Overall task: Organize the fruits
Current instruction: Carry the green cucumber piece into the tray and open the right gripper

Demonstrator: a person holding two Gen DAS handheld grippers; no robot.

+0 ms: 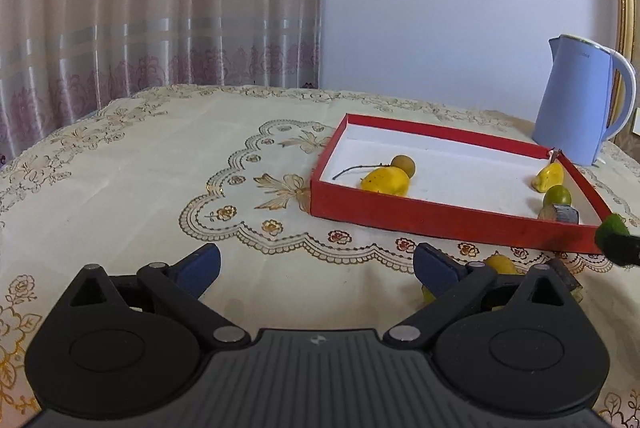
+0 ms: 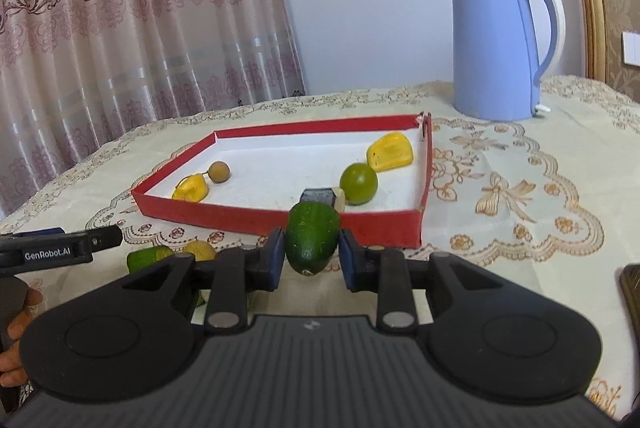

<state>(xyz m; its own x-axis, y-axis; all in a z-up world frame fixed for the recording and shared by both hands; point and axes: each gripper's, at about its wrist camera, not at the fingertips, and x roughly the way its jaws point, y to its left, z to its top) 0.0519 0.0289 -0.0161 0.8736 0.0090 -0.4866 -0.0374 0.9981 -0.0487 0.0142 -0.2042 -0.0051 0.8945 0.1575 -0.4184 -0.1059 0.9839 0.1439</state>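
Note:
My right gripper (image 2: 313, 260) is shut on a dark green avocado (image 2: 313, 240), just in front of the near wall of the red tray (image 2: 280, 218). The avocado (image 1: 612, 232) also shows at the right edge of the left wrist view. In the tray (image 1: 440, 220) lie a yellow fruit (image 1: 386, 180), a brown round fruit (image 1: 403, 164), a yellow piece (image 1: 550, 178), a green lime (image 1: 557, 195) and a dark grey block (image 1: 560, 214). My left gripper (image 1: 318, 264) stands wide open over the tablecloth with nothing between its fingers. A yellow fruit (image 1: 500, 264) lies just behind its right finger.
A blue kettle (image 2: 496, 44) stands behind the tray at the back right. On the cloth in front of the tray lie a green fruit (image 2: 148, 258) and a yellow fruit (image 2: 200, 250). A person's hand (image 2: 16, 348) shows at the lower left. A curtain hangs behind the table.

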